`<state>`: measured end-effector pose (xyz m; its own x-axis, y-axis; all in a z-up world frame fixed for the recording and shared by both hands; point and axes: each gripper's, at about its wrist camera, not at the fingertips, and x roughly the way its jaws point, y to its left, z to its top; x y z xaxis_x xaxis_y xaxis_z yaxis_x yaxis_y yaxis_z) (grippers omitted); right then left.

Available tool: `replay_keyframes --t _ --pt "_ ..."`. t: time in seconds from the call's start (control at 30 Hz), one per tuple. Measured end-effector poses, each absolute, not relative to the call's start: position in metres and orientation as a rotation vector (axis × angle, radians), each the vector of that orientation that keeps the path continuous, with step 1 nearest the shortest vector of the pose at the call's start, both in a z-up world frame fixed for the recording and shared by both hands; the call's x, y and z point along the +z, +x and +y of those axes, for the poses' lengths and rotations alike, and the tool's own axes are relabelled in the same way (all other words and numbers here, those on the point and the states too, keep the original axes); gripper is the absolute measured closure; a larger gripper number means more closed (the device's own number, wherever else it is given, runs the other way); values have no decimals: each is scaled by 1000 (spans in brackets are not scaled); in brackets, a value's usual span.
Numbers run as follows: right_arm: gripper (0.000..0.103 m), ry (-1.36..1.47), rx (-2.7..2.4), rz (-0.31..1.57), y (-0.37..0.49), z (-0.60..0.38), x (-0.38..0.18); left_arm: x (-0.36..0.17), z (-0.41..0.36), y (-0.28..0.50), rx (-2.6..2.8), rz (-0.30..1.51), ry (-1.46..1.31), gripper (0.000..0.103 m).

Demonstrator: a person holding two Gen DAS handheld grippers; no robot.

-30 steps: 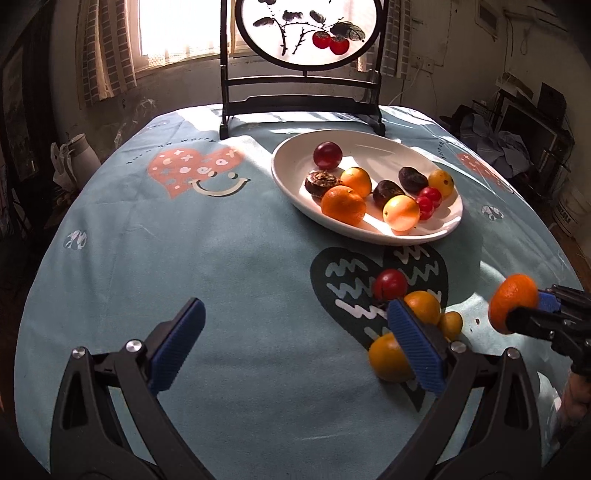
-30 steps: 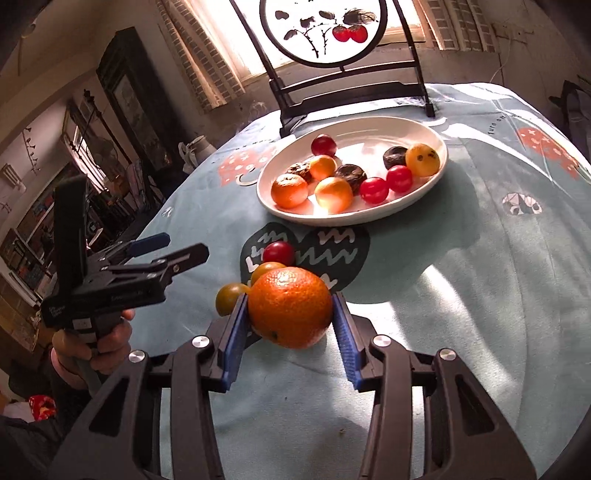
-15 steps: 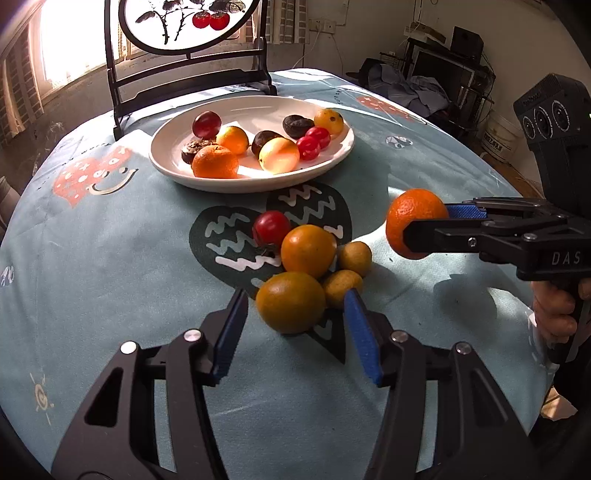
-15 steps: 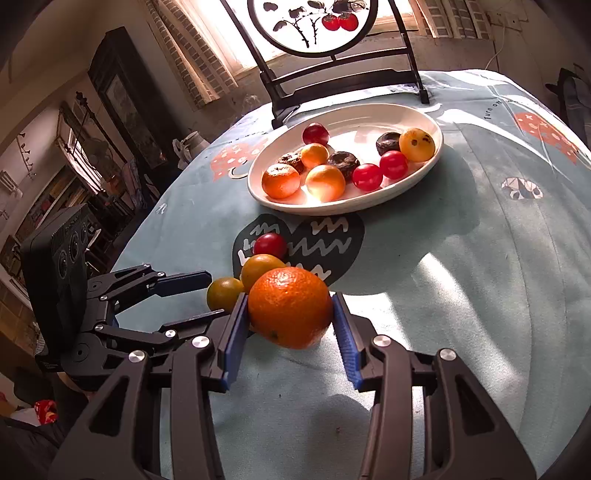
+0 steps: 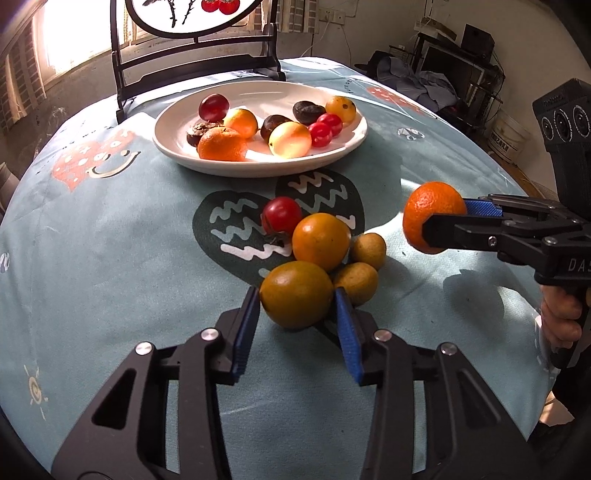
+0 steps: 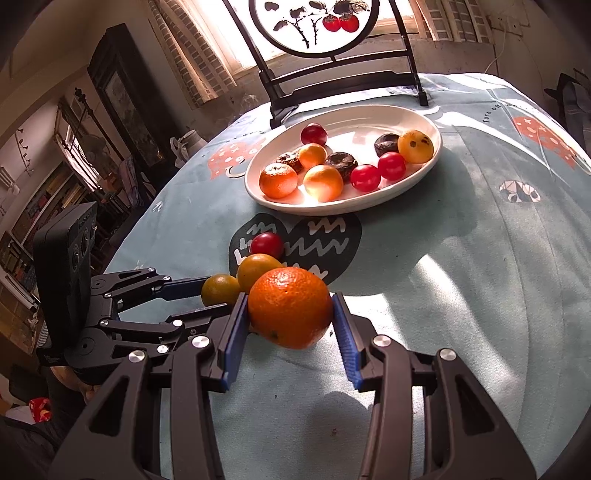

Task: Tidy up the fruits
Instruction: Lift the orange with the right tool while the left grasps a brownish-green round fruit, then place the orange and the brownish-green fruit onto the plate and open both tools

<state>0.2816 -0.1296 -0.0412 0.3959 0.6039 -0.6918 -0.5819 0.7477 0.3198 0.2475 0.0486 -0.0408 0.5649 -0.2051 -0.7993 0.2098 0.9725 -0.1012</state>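
Loose fruit before the plate, one in each of my grippers.

The plate [image 5: 354,142] sits behind the loose fruit [image 5: 320,242]; my left gripper [image 5: 297,295] straddles the nearest fruit [image 5: 295,294], and my right gripper [image 6: 290,308] (off to the right) holds an orange [image 6: 290,306] above the tablecloth [image 5: 110,258].

Round screen [image 5: 192,14] top cut off
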Motion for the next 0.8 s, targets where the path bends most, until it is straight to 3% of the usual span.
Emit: replay_keyframes --t 0.5,0.8 --pt "58 23 852 787 280 -117 -36 -14 55 238 -251 812 -31 62" --pt "58 129 645 648 359 -111 -19 23 64 311 -91 686 -59 62"
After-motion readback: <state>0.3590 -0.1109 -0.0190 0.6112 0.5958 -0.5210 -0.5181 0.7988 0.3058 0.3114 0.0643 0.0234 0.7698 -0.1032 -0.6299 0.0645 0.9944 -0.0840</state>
